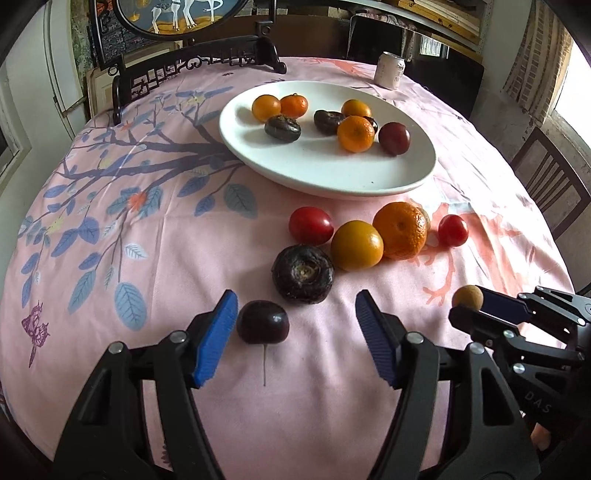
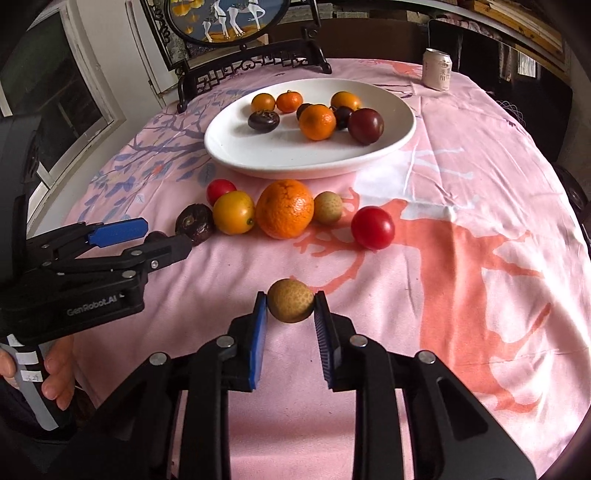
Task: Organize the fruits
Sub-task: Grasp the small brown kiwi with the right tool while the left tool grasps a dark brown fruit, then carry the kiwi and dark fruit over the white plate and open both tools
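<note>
A white oval plate (image 1: 321, 181) (image 2: 280, 162) holds several oranges, dark fruits and a plum. In front of it on the pink cloth lie a red tomato (image 1: 310, 225), a yellow fruit (image 1: 356, 245), a big orange (image 1: 400, 230), a small red tomato (image 1: 453, 230) and a dark water chestnut (image 1: 303, 273). My left gripper (image 1: 295, 325) is open, with a dark cherry (image 1: 263, 321) between its fingers, close to the left pad. My right gripper (image 2: 290, 312) is shut on a tan longan (image 2: 291, 305), held just above the cloth. A second longan (image 2: 328, 207) lies beside the big orange (image 2: 285, 208).
A drink can (image 1: 389, 70) (image 2: 437, 69) stands at the far right of the table. A dark carved stand with a round painted screen (image 1: 192, 22) stands at the far left edge. A wooden chair (image 1: 554, 177) is at the right. The left gripper (image 2: 162, 240) shows in the right wrist view.
</note>
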`<action>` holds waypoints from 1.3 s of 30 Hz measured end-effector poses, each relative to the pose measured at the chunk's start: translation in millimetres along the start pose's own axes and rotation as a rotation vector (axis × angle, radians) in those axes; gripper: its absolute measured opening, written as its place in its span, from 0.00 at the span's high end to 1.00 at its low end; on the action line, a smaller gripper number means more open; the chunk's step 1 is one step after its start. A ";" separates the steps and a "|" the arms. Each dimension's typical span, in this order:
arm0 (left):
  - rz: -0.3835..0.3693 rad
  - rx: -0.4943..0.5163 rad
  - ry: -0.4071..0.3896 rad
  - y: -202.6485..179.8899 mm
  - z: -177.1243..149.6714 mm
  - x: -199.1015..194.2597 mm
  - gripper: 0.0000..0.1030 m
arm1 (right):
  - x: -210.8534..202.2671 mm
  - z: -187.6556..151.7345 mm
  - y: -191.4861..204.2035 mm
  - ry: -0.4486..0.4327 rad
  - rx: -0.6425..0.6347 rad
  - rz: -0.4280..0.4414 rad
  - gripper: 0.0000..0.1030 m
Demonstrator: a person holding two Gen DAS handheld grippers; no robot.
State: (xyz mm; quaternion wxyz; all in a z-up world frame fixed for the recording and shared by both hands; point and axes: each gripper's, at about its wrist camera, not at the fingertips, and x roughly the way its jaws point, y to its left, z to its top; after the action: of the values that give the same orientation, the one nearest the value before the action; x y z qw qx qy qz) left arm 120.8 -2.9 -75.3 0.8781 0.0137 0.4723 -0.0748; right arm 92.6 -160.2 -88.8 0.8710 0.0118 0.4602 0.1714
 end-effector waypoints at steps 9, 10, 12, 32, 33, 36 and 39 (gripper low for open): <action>-0.021 0.007 0.041 -3.2 8.2 26.2 0.60 | -5.6 0.3 -7.0 -0.009 0.036 0.029 0.75; -0.022 0.005 0.037 -3.0 8.3 25.9 0.61 | -5.4 0.5 -7.1 -0.008 0.038 0.033 0.75; -0.035 -0.003 0.035 -1.5 8.0 23.3 0.61 | -5.3 1.4 -7.0 -0.006 0.043 0.039 0.75; -0.093 -0.003 -0.061 7.4 63.7 -23.2 0.61 | -14.5 51.9 -19.6 -0.069 0.009 0.017 0.75; -0.096 -0.002 -0.059 8.2 76.8 -19.9 0.61 | -15.4 64.0 -21.7 -0.087 -0.003 0.009 0.75; -0.085 -0.007 -0.048 7.3 119.4 -2.7 0.61 | -6.5 104.5 -30.8 -0.123 -0.027 -0.022 0.75; -0.061 -0.004 -0.042 2.4 159.3 21.8 0.61 | 19.2 142.3 -40.1 -0.124 -0.050 -0.070 0.75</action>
State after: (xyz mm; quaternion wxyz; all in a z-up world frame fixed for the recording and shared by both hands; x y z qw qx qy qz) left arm 264.8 -18.2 -5.3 0.8851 -0.0040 0.4544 -0.1007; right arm 228.8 -172.5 -29.2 0.9033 -0.0154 0.4013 0.1510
